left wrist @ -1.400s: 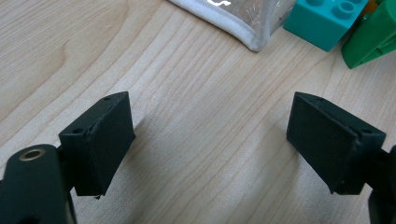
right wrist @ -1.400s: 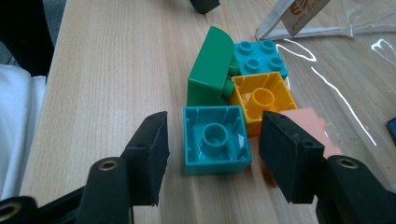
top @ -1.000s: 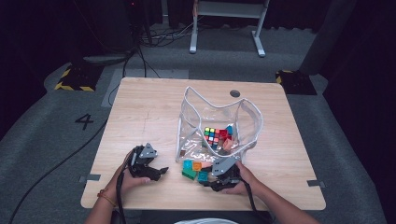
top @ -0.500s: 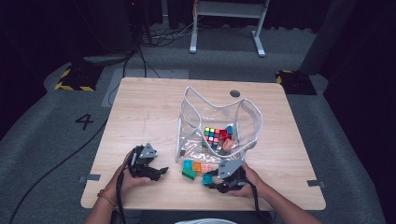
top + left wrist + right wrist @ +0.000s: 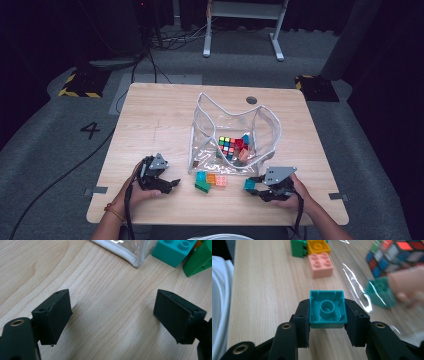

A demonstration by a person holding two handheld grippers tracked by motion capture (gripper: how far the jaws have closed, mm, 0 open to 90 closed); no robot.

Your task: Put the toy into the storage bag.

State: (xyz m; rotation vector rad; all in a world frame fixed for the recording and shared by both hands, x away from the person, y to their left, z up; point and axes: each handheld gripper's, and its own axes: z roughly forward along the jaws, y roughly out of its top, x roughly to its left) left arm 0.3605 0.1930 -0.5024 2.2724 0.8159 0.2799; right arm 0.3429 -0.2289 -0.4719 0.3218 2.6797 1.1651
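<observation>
My right gripper (image 5: pixel 327 315) is shut on a teal brick (image 5: pixel 327 308), whose hollow underside faces the camera; its jaws have just been closing on that brick. In the high view this gripper (image 5: pixel 255 188) holds the teal brick (image 5: pixel 249 184) low over the table's front right, right of a small cluster of bricks. My left gripper (image 5: pixel 167 184) rests at the front left, open, with bare wood between its jaws (image 5: pixel 112 315). A clear bag (image 5: pixel 235 135) stands mid-table with a Rubik's cube (image 5: pixel 227 145) inside.
Loose bricks lie in front of the bag: teal (image 5: pixel 201 176), green (image 5: pixel 202 186), orange (image 5: pixel 211 178) and pink (image 5: pixel 220 181). The bag's white-edged corner (image 5: pixel 130 252) is just beyond my left gripper. More small toys (image 5: pixel 379 293) sit in the bag beside the cube (image 5: pixel 394 255).
My right gripper has closed on the teal brick at the cluster and carried it to the right, away from the other bricks. The left gripper has stayed put.
</observation>
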